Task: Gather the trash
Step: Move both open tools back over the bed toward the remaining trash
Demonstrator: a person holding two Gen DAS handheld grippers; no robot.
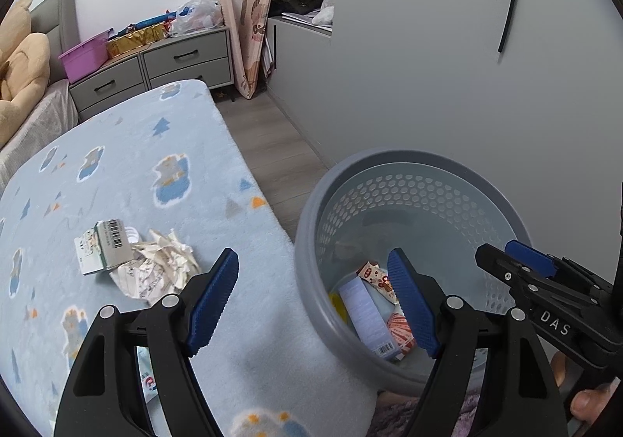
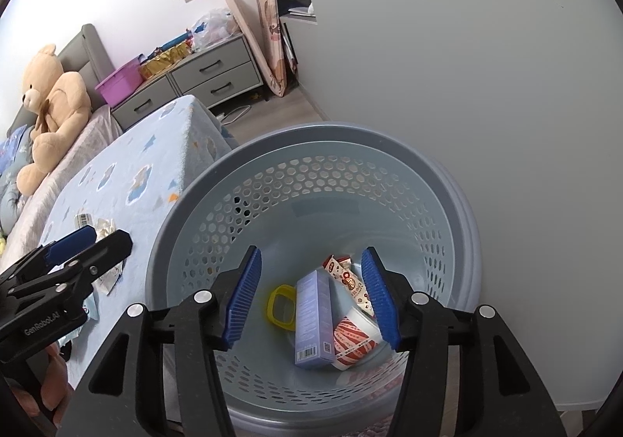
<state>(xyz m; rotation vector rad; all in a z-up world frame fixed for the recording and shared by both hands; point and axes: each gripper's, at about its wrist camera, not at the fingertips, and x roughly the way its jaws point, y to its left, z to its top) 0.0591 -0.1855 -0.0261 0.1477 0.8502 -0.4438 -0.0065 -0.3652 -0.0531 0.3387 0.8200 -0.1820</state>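
Note:
A grey perforated bin (image 2: 187, 219) stands beside the bed, against its blue blanket (image 1: 128, 148). At its bottom lie a pale purple box (image 2: 313, 320), a red-and-white paper cup (image 2: 356, 339), a snack wrapper (image 2: 348, 281) and a yellow ring (image 2: 280, 308). My right gripper (image 2: 311, 254) hangs over the bin mouth, open, with nothing between its pads. On the blanket rest a small barcoded box (image 1: 103, 246) and crumpled paper (image 1: 159, 273). My left gripper (image 1: 311, 258) is open and empty above the blanket's edge, to the right of the paper.
A white-and-blue packet (image 1: 150, 382) lies on the blanket under the left gripper. Grey drawers (image 1: 183, 59) with a purple tub (image 1: 83, 57) stand at the bed's far end. A grey wardrobe (image 1: 428, 67) rises behind the bin. A teddy bear (image 2: 50, 106) sits at the headboard.

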